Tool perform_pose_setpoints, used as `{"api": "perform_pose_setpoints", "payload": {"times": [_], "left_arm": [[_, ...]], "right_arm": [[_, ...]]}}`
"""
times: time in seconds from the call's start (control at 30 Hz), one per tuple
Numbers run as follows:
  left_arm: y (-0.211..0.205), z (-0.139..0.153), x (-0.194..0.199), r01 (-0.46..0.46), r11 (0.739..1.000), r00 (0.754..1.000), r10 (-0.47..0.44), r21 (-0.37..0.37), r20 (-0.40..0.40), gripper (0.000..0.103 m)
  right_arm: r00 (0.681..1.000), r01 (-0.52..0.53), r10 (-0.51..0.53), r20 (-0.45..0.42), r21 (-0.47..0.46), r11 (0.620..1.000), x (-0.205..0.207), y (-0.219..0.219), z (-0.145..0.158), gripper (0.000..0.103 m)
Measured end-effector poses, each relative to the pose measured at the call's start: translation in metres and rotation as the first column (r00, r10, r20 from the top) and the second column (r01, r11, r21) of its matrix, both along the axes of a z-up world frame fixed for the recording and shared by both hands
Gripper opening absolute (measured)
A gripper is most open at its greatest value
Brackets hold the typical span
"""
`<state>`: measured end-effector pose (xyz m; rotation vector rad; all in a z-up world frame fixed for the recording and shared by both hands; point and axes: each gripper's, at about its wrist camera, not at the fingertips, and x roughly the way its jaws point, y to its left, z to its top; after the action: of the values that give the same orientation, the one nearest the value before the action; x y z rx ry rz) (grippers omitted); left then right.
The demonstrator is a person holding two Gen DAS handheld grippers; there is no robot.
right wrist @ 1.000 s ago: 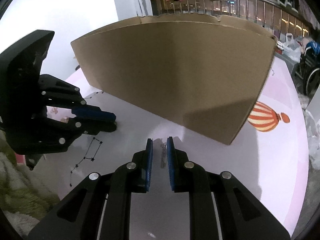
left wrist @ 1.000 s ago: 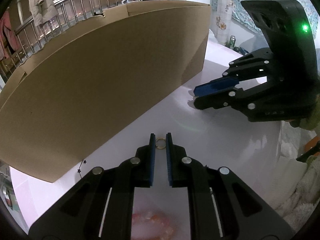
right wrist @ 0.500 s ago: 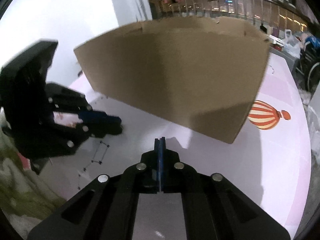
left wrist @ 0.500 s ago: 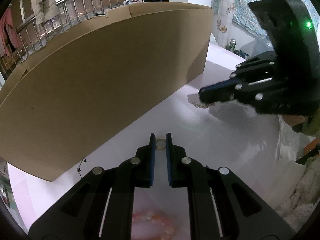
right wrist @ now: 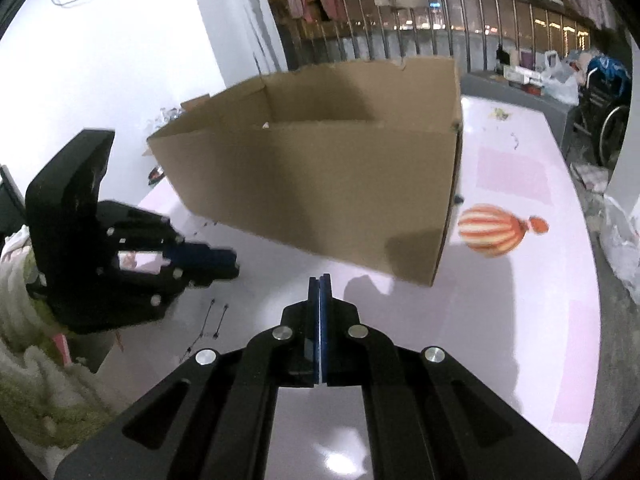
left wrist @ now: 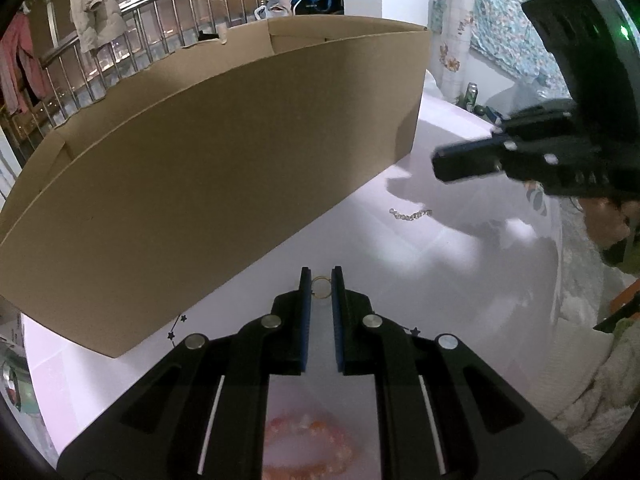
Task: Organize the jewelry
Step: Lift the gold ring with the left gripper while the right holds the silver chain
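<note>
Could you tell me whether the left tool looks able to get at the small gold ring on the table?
Probably yes: the small gold ring already lies between the left tool's open blue pads, with nothing blocking it.

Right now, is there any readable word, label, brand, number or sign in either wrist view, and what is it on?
No readable text in either view.
cardboard box: plain brown walls, no print showing.
table: only pictures, a striped hot-air balloon and star-line drawings.
green can: any label is too small to read.
right gripper: blurred, no marking legible.
</note>
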<state>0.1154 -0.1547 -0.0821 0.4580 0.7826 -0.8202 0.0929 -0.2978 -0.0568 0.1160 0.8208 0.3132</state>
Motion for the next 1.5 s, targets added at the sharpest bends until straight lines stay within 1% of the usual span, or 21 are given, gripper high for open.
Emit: {"api": "perform_pose_setpoints", "payload": {"times": [0.2,0.4,0.53,0.63,0.7,0.77,1.0,1.23,1.33,1.4,1.47,1.5], "left_arm": [[0.0,-0.002,0.001,-0.006,1.0,1.0,0.006,0.003,-0.007,0.009],[0.001,-0.001,0.004,-0.014,1.0,1.0,0.014,0.002,-0.006,0.009],[0.002,-0.001,0.005,-0.02,1.0,1.0,0.02,0.001,-0.009,0.009],[0.004,-0.002,0.004,-0.019,1.0,1.0,0.019,-0.002,-0.01,0.009],[0.003,-0.003,0.004,-0.019,1.0,1.0,0.019,-0.002,-0.011,0.009],[0.004,-0.003,0.005,-0.018,1.0,1.0,0.018,-0.001,-0.013,0.009],[0.002,-0.003,0.006,-0.022,1.0,1.0,0.022,0.003,-0.015,0.009],[-0.002,-0.003,0.006,-0.022,1.0,1.0,0.022,0.006,-0.017,0.009],[-0.001,-0.004,0.006,-0.023,1.0,1.0,0.023,0.004,-0.017,0.009],[-0.001,-0.004,0.006,-0.023,1.0,1.0,0.023,0.005,-0.017,0.009],[-0.001,-0.004,0.006,-0.024,1.0,1.0,0.024,0.004,-0.017,0.009],[-0.001,-0.004,0.006,-0.024,1.0,1.0,0.024,0.004,-0.017,0.009]], "right_arm": [[0.997,0.003,-0.009,-0.081,-0.064,0.998,0.006,0.009,-0.021,0.0],[0.998,-0.016,0.011,-0.065,-0.07,0.997,0.024,0.02,-0.024,0.0],[0.998,0.002,-0.004,-0.06,-0.043,0.999,0.027,0.018,-0.022,0.001],[0.998,0.019,-0.021,-0.058,-0.037,0.999,0.017,0.017,-0.017,0.006],[0.997,0.033,-0.035,-0.066,-0.033,0.999,0.013,0.016,-0.018,0.019],[0.997,0.042,-0.043,-0.071,-0.024,0.999,0.011,0.018,-0.02,0.021],[0.997,0.064,-0.066,-0.032,-0.056,0.996,0.019,0.028,-0.025,0.021],[1.0,0.028,-0.027,0.013,-0.155,0.987,0.023,0.039,-0.026,0.02],[1.0,0.008,-0.006,0.017,-0.169,0.986,0.022,0.036,-0.024,0.014],[1.0,-0.005,0.007,0.013,-0.166,0.986,0.022,0.036,-0.024,0.007],[1.0,-0.014,0.016,0.012,-0.171,0.985,0.021,0.035,-0.023,0.004],[1.0,-0.014,0.015,0.007,-0.155,0.988,0.022,0.033,-0.022,0.004]]}}
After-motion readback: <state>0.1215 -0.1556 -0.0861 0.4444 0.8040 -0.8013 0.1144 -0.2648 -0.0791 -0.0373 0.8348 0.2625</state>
